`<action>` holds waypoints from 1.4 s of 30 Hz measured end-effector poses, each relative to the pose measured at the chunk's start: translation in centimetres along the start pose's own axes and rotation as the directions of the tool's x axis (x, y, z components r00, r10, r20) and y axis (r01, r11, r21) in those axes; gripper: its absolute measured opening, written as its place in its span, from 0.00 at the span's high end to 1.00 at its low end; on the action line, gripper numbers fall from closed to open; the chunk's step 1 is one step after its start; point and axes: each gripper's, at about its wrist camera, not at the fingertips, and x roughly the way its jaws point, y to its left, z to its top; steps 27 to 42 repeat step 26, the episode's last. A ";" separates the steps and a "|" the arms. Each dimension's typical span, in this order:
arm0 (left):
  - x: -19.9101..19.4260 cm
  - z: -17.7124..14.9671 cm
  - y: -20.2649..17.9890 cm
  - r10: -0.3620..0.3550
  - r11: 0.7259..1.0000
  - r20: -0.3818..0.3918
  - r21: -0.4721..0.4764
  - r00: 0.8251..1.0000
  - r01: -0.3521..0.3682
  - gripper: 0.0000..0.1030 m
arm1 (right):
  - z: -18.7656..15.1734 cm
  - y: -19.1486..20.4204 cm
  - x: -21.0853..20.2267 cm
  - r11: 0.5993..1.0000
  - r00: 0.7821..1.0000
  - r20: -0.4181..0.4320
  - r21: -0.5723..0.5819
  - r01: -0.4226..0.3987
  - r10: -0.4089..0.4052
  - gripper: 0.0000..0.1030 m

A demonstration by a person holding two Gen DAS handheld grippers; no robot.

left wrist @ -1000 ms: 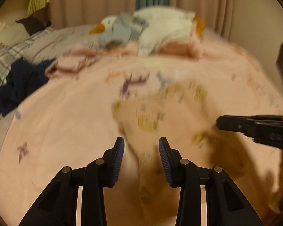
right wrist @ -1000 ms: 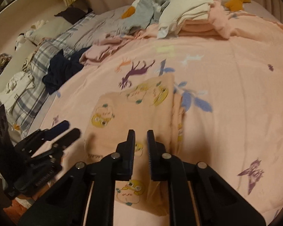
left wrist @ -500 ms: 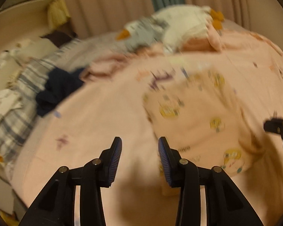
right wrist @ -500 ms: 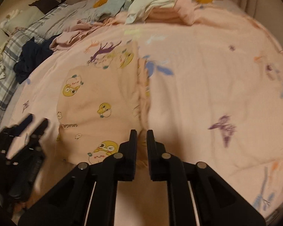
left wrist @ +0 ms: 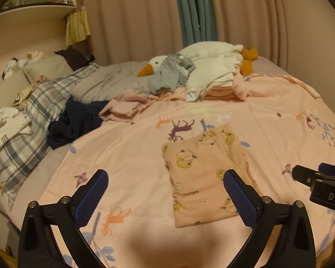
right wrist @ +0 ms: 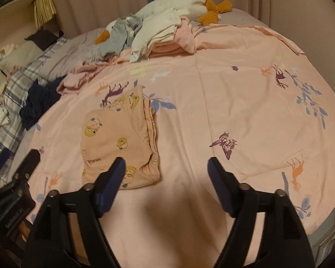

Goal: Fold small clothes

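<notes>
The peach garment (left wrist: 208, 174) lies folded on the bedspread (left wrist: 134, 156); both grippers, left (left wrist: 165, 192) and right (right wrist: 166, 178), have just opened, empty; fold done.

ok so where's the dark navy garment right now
The dark navy garment lies crumpled at the left of both wrist views, between the plaid pillow and the pink quilt, beside a crumpled pink garment.

Dim, warm indoor light; both views sharp

Fisheye bending darkened the corners; soft shadows fell on the bedspread (left wrist: 145, 241) nearest each camera.
</notes>
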 end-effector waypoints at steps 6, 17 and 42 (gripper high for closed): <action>-0.7 -0.1 0.1 -0.038 0.999 -0.026 -0.032 0.999 0.037 0.01 | -0.7 0.9 -1.6 0.999 0.999 0.037 -0.044 0.019 -0.018 0.05; -1.4 -0.5 -0.8 -0.068 0.998 -0.045 -0.014 0.997 0.068 0.01 | -1.2 1.4 -2.5 0.995 0.997 0.046 -0.084 0.063 -0.059 0.01; -1.7 -0.7 -0.8 -0.055 0.998 -0.035 -0.014 0.998 0.054 0.01 | -1.1 0.6 -2.4 0.996 0.997 0.036 -0.053 0.076 -0.074 0.01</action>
